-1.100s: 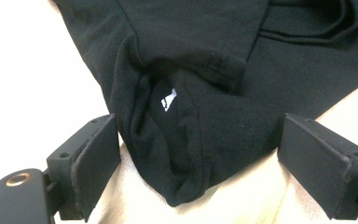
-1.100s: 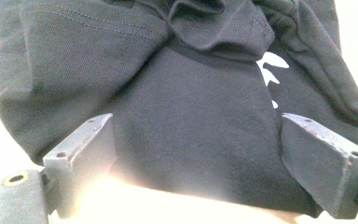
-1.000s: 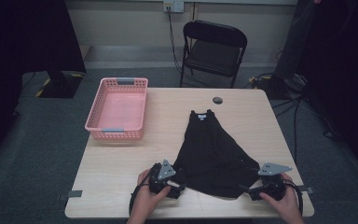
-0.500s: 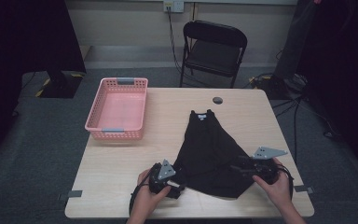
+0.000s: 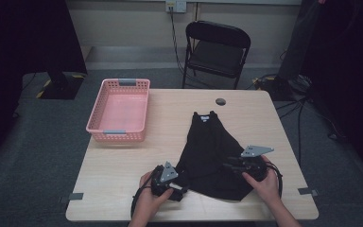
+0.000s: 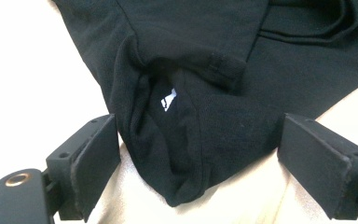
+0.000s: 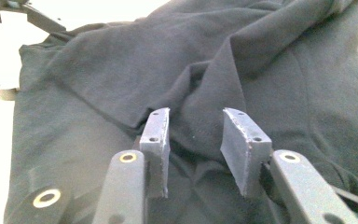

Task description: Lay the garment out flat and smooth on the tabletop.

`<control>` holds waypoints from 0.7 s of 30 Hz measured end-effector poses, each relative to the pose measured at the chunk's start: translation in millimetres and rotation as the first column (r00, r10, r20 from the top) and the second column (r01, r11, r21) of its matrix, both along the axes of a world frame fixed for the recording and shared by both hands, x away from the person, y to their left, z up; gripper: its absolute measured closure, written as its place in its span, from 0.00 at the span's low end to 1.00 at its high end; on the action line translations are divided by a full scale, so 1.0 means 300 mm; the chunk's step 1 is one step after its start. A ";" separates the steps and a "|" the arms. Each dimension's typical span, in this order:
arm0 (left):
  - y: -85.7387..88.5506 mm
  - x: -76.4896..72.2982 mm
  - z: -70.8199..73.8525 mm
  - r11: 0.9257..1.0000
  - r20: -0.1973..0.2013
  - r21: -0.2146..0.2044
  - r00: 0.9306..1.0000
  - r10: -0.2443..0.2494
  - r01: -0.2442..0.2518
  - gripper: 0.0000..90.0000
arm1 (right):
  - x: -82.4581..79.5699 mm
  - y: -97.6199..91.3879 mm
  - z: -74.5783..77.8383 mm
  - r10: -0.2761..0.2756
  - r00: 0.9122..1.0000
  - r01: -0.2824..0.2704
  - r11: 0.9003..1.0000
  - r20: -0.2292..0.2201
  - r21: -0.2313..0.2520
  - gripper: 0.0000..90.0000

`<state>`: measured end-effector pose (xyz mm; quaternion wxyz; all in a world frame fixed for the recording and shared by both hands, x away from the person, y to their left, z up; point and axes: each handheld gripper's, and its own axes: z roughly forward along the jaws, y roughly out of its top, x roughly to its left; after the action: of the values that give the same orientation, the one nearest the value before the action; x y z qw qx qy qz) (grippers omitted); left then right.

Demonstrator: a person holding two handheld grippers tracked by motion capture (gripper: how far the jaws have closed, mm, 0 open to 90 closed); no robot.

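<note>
A black garment [image 5: 212, 151] lies spread on the wooden table [image 5: 123, 165], neck toward the far side. My left gripper [image 5: 182, 184] sits at its near left corner. In the left gripper view that corner of the garment [image 6: 182, 140], with a small white label, lies between the wide open jaws [image 6: 198, 126] and neither pad touches it. My right gripper [image 5: 228, 165] rests over the garment's right side, pointing left. Its jaws [image 7: 196, 115] have just been closing and now stand narrow over rumpled cloth [image 7: 200, 84], with a gap still between the pads.
A pink basket [image 5: 119, 111] stands at the table's far left. A small dark disc [image 5: 220, 101] lies near the far edge. A black folding chair [image 5: 216, 47] stands behind the table. Cables trail from both grippers at the near edge.
My right hand has moved left from the table's right edge onto the garment's right side. The left hand and the garment have stayed put.
</note>
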<state>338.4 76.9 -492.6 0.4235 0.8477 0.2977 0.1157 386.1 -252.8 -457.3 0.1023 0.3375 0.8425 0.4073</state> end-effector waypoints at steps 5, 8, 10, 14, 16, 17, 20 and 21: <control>0.000 0.000 0.000 1.000 0.000 0.000 1.000 0.000 0.000 0.14 | 0.011 0.006 -0.015 0.019 1.000 -0.019 1.000 -0.023 0.003 0.78; 0.000 0.000 0.000 1.000 0.000 0.001 1.000 0.000 0.000 0.14 | 0.017 0.008 -0.015 0.025 0.999 -0.025 1.000 -0.033 0.010 0.88; 0.000 0.000 0.000 1.000 0.000 0.000 1.000 0.000 0.000 0.14 | 0.019 0.007 -0.014 0.031 0.999 -0.030 0.999 -0.037 0.021 0.93; 0.000 0.000 0.000 1.000 0.000 0.000 1.000 0.000 0.000 0.14 | 0.022 0.006 -0.010 0.041 0.998 -0.041 0.999 -0.043 0.020 0.97; 0.000 0.000 0.000 1.000 0.000 0.000 1.000 -0.001 0.001 0.14 | 0.021 0.001 -0.003 0.043 0.998 -0.042 0.999 -0.039 0.030 0.97; 0.000 0.001 0.000 1.000 0.000 0.000 1.000 -0.001 0.001 0.14 | 0.020 -0.002 0.003 0.042 0.998 -0.041 0.999 -0.035 0.031 0.98; -0.001 0.001 0.000 1.000 0.001 0.001 1.000 -0.001 0.001 0.14 | 0.019 -0.010 0.022 0.043 0.999 -0.043 0.999 -0.033 0.026 0.98; -0.001 0.001 0.000 1.000 0.001 0.001 1.000 -0.001 0.001 0.14 | 0.019 -0.013 0.028 0.043 0.999 -0.042 0.999 -0.029 0.024 0.98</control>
<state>338.8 76.7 -492.6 0.4232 0.8481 0.2968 0.1159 391.9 -256.7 -449.0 0.0772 0.3266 0.8460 0.4142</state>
